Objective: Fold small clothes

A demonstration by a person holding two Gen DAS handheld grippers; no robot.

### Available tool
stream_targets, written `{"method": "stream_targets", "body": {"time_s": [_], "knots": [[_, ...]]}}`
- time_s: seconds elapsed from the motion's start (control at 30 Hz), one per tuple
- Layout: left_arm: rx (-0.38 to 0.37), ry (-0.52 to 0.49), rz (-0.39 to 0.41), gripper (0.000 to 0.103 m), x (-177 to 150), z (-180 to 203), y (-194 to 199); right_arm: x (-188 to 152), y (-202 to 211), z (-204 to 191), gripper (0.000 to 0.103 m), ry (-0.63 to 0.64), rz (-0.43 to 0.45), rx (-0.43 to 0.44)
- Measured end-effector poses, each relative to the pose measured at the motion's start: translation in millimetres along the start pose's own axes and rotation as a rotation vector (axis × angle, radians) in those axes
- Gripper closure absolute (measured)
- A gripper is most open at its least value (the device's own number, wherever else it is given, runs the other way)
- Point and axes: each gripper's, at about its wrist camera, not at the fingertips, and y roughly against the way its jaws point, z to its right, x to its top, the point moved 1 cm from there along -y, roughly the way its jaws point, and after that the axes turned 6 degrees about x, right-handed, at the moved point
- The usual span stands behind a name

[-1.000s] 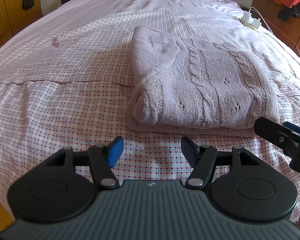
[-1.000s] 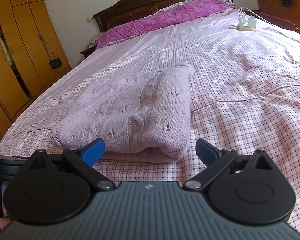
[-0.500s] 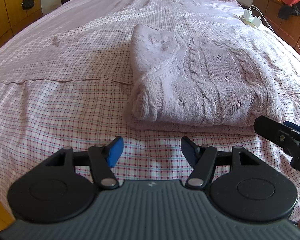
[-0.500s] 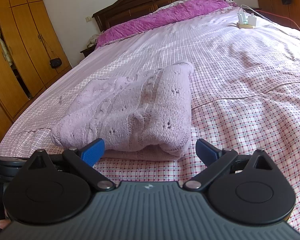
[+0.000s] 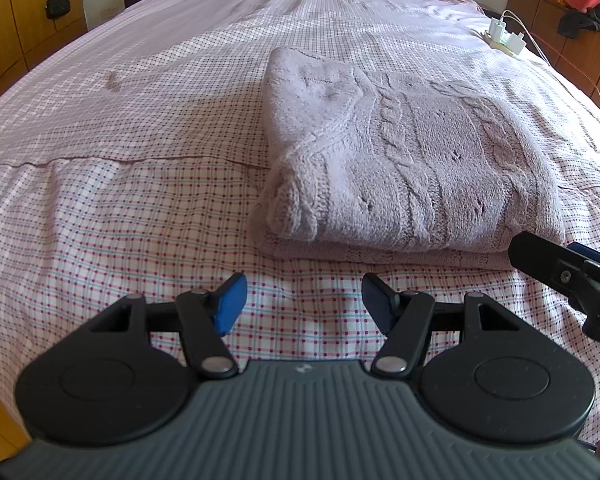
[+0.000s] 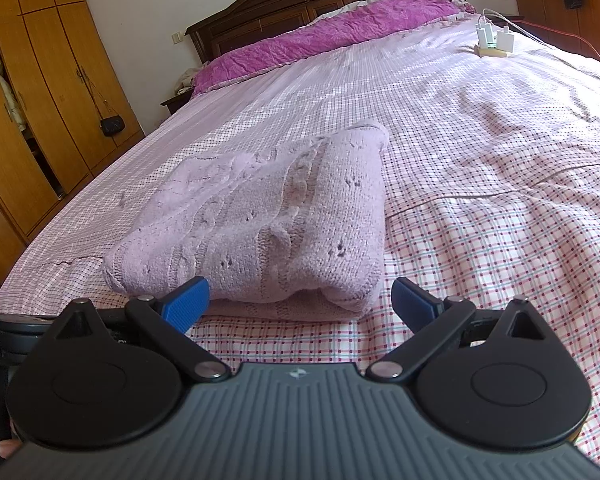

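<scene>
While both jaws spread empty, left gripper (image 5: 300,300) and right gripper (image 6: 300,304) short of folded lilac cable-knit sweater (image 5: 412,168) on checked bed (image 5: 120,220): your nudge unrolls loose top layer.

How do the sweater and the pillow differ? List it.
1. Colour: the sweater is pale lilac; the pillow is deep magenta.
2. Surface: the sweater is cable-knit with small holes; the pillow is smooth, crinkled cloth.
3. Place: the sweater lies folded near the foot of the bed, just ahead of the tongs; the pillow lies along the headboard.
Both rest on the bed.
</scene>
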Motion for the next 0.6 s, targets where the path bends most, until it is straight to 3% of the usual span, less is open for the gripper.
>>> {"method": "stream_targets", "body": {"time_s": [0.6], "knots": [[-0.001, 0.002, -0.002, 0.038, -0.3, -0.5, 0.5, -0.3, -0.4, -2.6, 0.002, 0.002, 0.000, 0.003]]}}
